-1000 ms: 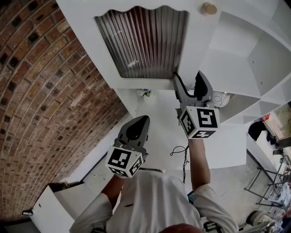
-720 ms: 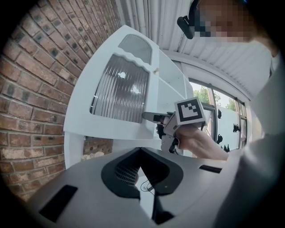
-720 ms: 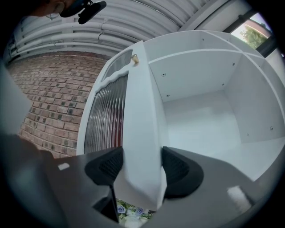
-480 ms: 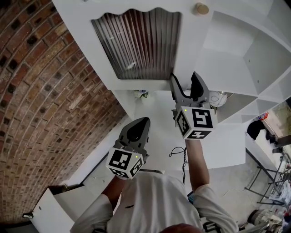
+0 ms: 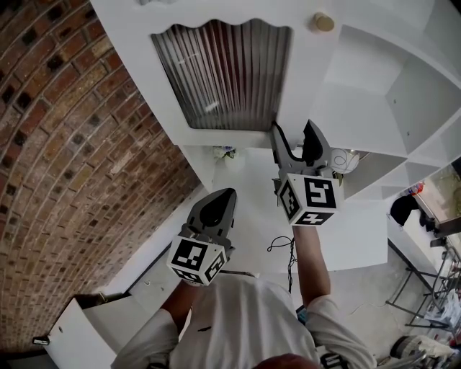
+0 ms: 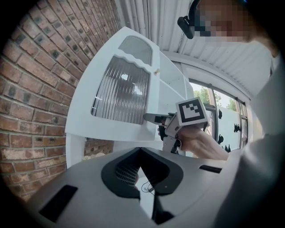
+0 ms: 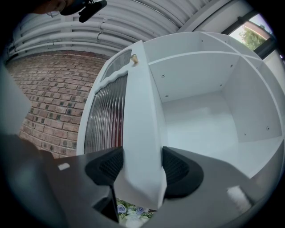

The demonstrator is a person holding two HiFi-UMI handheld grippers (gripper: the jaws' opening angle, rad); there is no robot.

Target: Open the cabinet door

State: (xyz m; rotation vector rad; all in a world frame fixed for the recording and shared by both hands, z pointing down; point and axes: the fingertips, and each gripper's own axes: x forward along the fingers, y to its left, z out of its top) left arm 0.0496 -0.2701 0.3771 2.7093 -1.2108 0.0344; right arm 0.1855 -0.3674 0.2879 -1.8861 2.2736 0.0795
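The white cabinet door point(image 5: 216, 72) with a ribbed glass pane and a small brass knob point(image 5: 323, 21) stands swung out to the left of the open shelves. My right gripper point(image 5: 295, 133) reaches up to the door's lower free corner. In the right gripper view the door's edge point(image 7: 140, 133) runs between both pads, which press on it; the jaws have just been closing on it. My left gripper point(image 5: 222, 194) hangs lower and to the left, shut and empty, clear of the door. The left gripper view shows the door point(image 6: 120, 89) and the right gripper point(image 6: 153, 118) at its corner.
A brick wall point(image 5: 65, 144) rises close on the left. The open white shelves point(image 7: 200, 120) lie to the right of the door. Below are a white counter point(image 5: 252, 209) with a black cable point(image 5: 284, 241), small flowers point(image 5: 227, 151) and a white box point(image 5: 79, 331).
The right gripper's jaws have drawn in slightly on the door's edge. Both hands and the door stay about where they were; only the head view shifts a little.
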